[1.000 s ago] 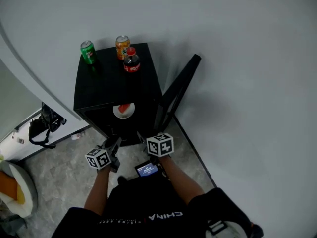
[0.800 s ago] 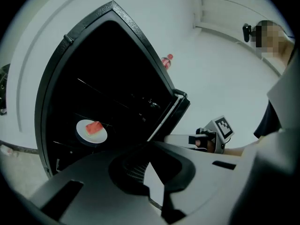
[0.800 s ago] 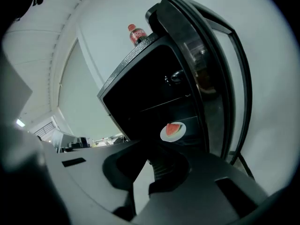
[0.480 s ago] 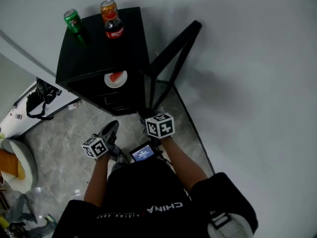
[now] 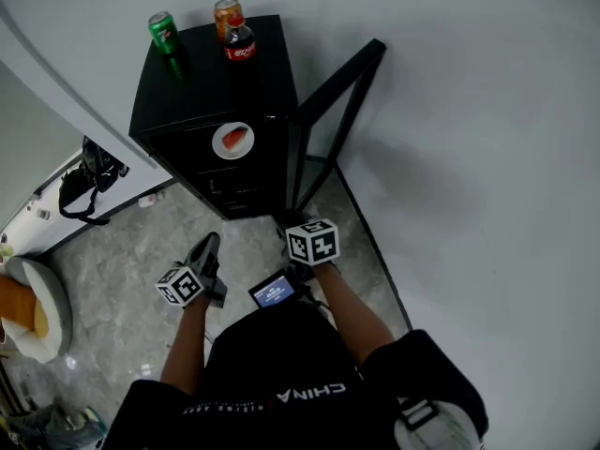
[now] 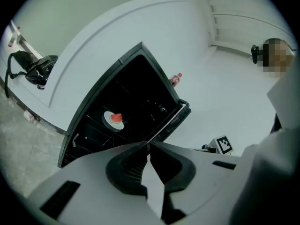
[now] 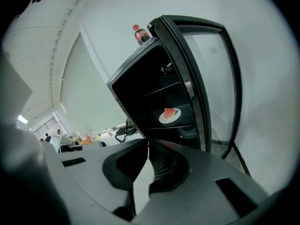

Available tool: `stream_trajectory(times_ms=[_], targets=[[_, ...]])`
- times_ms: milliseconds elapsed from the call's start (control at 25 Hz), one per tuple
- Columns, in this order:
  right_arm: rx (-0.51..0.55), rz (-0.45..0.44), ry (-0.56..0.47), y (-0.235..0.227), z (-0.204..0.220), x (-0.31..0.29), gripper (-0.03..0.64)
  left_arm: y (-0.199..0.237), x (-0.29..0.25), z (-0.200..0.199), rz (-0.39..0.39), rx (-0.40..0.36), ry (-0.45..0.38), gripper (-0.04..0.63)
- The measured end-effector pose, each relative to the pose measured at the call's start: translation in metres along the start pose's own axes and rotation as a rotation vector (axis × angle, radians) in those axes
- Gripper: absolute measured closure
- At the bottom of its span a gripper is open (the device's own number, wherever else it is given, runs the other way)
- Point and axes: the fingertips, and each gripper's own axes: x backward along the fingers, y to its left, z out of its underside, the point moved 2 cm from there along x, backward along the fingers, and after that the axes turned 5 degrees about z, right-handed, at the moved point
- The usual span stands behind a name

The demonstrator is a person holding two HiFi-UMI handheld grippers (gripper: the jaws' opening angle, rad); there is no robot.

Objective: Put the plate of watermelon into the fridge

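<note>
From up here I see the black fridge [image 5: 220, 101] standing against the pale wall with its glass door [image 5: 336, 111] swung wide open to the right. The plate [image 5: 221, 146] already sits inside it, lying flat on a shelf [image 7: 180, 124] near the front edge, with another shelf above it. On the plate rests the watermelon [image 5: 238, 139], a single red slice. In the head view its long axis slants from lower left to upper right across the plate. In the right gripper view it stands with the red flesh up and the pale rind edge down along the plate (the plate itself is round, so it has no long axis of its own). Both claws hang over the grey floor [image 5: 122, 242] in front of the fridge, well apart from the plate and touching nothing. The left claw [image 5: 208, 249] is clenched, its two jaws meeting at the tips with nothing between them, and it points up and a little right toward the fridge's lower front. The right claw [image 5: 284, 221] is clenched and empty too, its jaw tips pressed together, aimed at the open cabinet just beside the foot of the door. On the fridge's top stand a green can [image 5: 166, 32], an orange can [image 5: 225, 10] and a cola bottle [image 5: 239, 40], all upright, the bottle just in front of the orange can.
</note>
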Motion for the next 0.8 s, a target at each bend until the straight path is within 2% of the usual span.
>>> stream_trajectory(times_ms=[120,280,400,520,720,800], targets=[[0.007,0.016,0.008,0.025,0.018,0.005,0.597,-0.005,0.035,0.007,0.023,-0.036,0.016,0.581],[0.045,0.046,0.033,0.069,0.049,0.008,0.598,-0.005,0.083,0.023,0.028,-0.113,0.107,0.581],[0.079,0.070,0.046,0.101,0.081,0.018,0.597,-0.009,0.116,0.035,0.062,-0.146,0.148,0.581],[0.080,0.106,0.059,0.119,0.115,0.031,0.598,-0.011,0.140,0.056,0.086,-0.151,0.198,0.581],[0.050,0.190,0.090,0.125,0.166,0.068,0.598,0.001,0.165,0.102,0.008,-0.142,0.323,0.582],[0.059,0.227,0.092,0.119,0.173,0.082,0.598,-0.003,0.162,0.111,0.026,-0.144,0.341,0.581]])
